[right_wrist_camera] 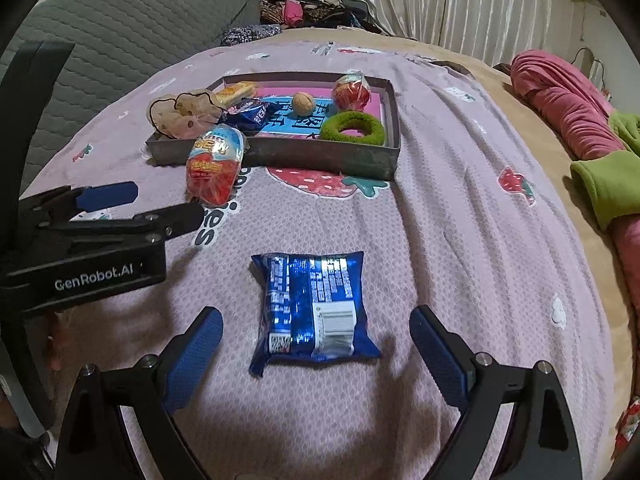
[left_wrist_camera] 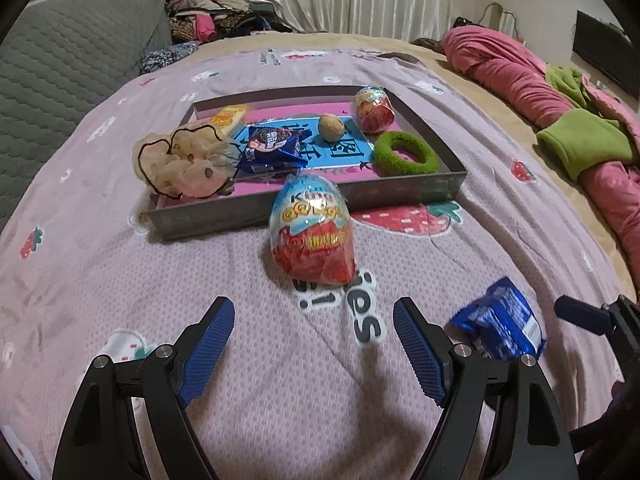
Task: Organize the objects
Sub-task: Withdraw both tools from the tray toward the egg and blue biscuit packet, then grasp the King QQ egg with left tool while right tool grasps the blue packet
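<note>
Jaws on both our grippers stood released: left gripper faced the Kinder egg at twelve o'clock, right gripper straddled the blue packet. We judged slick foil on the soft bed might slip.

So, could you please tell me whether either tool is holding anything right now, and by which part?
Nothing is held. The left tool and right tool are both open and empty.
</note>
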`<state>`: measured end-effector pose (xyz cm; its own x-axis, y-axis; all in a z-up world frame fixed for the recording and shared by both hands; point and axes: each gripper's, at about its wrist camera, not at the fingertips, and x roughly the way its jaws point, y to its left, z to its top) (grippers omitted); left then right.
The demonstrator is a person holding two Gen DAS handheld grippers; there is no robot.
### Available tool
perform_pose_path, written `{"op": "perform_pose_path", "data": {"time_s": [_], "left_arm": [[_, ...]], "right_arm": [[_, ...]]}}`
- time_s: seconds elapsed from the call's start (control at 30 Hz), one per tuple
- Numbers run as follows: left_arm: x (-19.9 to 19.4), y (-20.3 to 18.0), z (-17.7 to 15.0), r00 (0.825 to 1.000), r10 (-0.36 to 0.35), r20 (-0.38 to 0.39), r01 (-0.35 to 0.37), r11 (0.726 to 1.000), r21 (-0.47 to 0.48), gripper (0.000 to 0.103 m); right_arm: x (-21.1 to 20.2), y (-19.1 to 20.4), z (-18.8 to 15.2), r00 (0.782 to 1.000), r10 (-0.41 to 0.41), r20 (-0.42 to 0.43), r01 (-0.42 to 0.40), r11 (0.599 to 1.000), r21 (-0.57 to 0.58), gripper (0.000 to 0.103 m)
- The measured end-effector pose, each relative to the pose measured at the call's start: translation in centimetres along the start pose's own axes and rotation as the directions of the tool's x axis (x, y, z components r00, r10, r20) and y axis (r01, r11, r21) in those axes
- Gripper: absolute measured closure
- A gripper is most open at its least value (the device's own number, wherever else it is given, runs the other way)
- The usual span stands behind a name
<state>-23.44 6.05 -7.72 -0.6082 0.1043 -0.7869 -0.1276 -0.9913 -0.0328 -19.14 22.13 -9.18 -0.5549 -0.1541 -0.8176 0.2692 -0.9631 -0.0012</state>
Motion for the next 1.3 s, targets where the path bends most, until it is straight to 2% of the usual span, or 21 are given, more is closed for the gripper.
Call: {"op": "perform_pose_path", "data": {"time_s": [0.43, 0.67, 0.83, 0.93, 1.0, 1.1, 1.17, 1.23, 1.3], "left_arm": [[2.7, -0.3, 2.1, 1.000, 0.001, -0.001, -0.001, 1.000, 0.000, 0.020], [4.0, -0.7, 3.0, 1.000, 0.003, -0.002, -0.003, 1.000, 0.002, 0.020], [5.1, -0.3, 3.3, 1.000, 0.007, -0.009, -0.008, 1.000, -0.017, 0.020], [5.5, 0.0, 3.4, 1.000, 0.007, -0.009, -0.007, 0.999, -0.035, 0.020], [5.7, 0.3, 3.5, 1.000, 0.007, -0.006, -0.007, 0.998, -0.055, 0.020], [6.0, 0.7, 3.7, 1.000, 0.000, -0.009, -0.001, 0.998, -0.068, 0.020], [6.1, 0.8, 3.7, 1.000, -0.005, -0.011, 0.005, 0.997, -0.071, 0.026], [6.4, 0.7, 3.7, 1.000, -0.010, -0.020, 0.008, 0.998, -0.070, 0.046], [6.6, 0.7, 3.7, 1.000, -0.009, -0.030, 0.007, 0.998, -0.067, 0.046]], "right_arm": [[2.3, -0.4, 0.8, 1.000, 0.025, -0.004, -0.025, 1.000, 0.007, 0.008], [3.0, -0.6, 0.8, 0.999, 0.046, 0.003, -0.046, 0.999, 0.012, 0.012], [3.1, -0.9, 0.9, 0.998, 0.056, 0.011, -0.056, 0.998, 0.027, 0.021], [3.0, -1.2, 0.9, 0.998, 0.052, 0.020, -0.052, 0.998, 0.037, 0.032], [2.9, -1.3, 0.9, 0.998, 0.053, 0.028, -0.054, 0.998, 0.040, 0.044], [2.9, -1.1, 0.9, 0.999, 0.042, 0.031, -0.043, 0.999, 0.027, 0.046], [2.8, -0.8, 0.9, 0.999, 0.030, 0.032, -0.030, 0.999, 0.013, 0.047], [2.8, -0.6, 0.9, 0.999, 0.025, 0.031, -0.025, 1.000, 0.000, 0.048], [2.7, -0.6, 0.9, 0.999, 0.027, 0.027, -0.027, 1.000, -0.007, 0.049]]}}
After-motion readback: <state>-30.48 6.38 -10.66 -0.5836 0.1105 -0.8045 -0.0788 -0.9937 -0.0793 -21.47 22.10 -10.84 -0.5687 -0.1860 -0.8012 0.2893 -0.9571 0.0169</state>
